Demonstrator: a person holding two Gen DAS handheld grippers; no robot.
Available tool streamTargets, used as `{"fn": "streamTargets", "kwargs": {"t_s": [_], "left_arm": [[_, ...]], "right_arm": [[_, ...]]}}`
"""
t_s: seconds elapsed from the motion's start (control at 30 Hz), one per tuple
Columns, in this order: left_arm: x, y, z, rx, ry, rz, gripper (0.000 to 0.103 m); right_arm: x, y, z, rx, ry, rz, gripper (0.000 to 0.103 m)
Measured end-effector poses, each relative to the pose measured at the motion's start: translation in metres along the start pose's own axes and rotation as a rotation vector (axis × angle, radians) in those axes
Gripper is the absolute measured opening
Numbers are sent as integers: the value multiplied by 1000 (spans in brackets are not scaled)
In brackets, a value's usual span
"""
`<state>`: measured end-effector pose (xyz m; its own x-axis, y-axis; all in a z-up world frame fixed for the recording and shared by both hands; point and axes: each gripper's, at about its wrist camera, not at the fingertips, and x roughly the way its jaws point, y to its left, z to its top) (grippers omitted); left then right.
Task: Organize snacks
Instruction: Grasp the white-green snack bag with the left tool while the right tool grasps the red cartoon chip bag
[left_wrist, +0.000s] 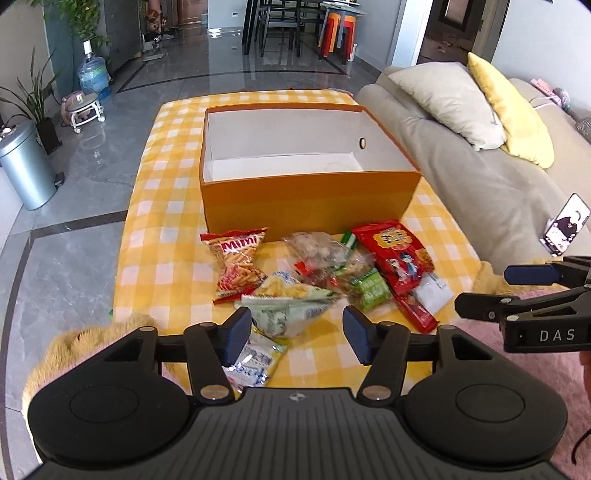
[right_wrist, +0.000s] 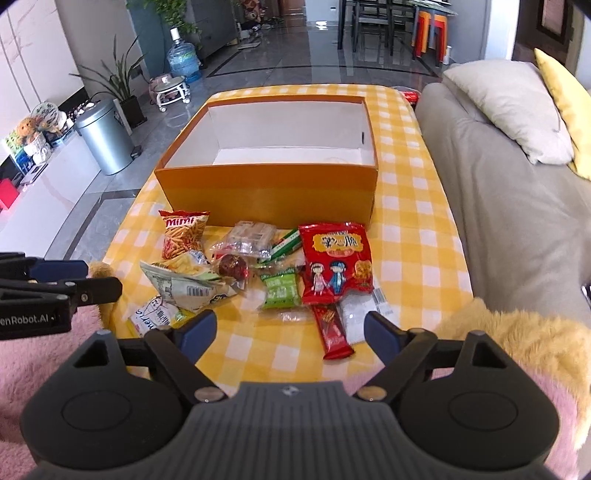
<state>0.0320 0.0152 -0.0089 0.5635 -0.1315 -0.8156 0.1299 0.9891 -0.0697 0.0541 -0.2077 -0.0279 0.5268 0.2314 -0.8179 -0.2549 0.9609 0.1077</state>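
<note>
at the far left, off the table, a grey metal bin (right_wrist: 101, 136) stands on the tiled floor. on the yellow checked tablecloth (right_wrist: 410, 236) the snacks lie in a loose heap in front of the orange box (right_wrist: 266, 192), whose white inside holds nothing. leftmost in the heap is the mimi stick bag (right_wrist: 183, 234), near the box's front wall; just below it a pale crumpled chip bag (right_wrist: 184, 282) rests partly over a white and yellow packet (right_wrist: 151, 314). in the middle sit a clear bag of sweets (right_wrist: 245, 240) and a small green packet (right_wrist: 279, 291). to the right lies the big red bag (right_wrist: 334, 262), overlapping a slim red bar (right_wrist: 332, 332). the left gripper (left_wrist: 297, 332) hovers with its fingers spread over the chip bag, gripping nothing. the right gripper (right_wrist: 290, 336) hangs spread wide above the near edge, also free of any snack. a grey sofa (right_wrist: 517, 206) with a beige cushion (right_wrist: 506, 107) flanks the table on the right.
</note>
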Motion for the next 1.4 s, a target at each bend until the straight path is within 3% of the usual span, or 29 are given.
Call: {"fn": "streamTargets", "kwargs": {"t_s": [0.1,0.2,0.33,0.57,0.87,1.17,1.33,1.4], "left_arm": [[12,0,6,25,36,-11,78],[30,1,13,49,96,-75,81],[55,0,15,78,138,-51,88],[89,-6,10,220,195,4,88],[118,-17,13,306,213,71,89],[137,-12,18,232,223,88,92],[144,-2,19,121,224,57,91],[144,-1,20,87,214,51,89]], "right_arm": [[12,-3,8,-23,10,13,67],[27,-5,13,-43,21,19,63],[50,-15,19,-28,40,-14,63],[91,-37,26,21,84,-69,78],[128,-49,34,4,99,-95,84],[157,-57,41,45,123,-44,86],[167,-51,40,14,126,-33,87],[170,-52,39,4,127,-35,82]]}}
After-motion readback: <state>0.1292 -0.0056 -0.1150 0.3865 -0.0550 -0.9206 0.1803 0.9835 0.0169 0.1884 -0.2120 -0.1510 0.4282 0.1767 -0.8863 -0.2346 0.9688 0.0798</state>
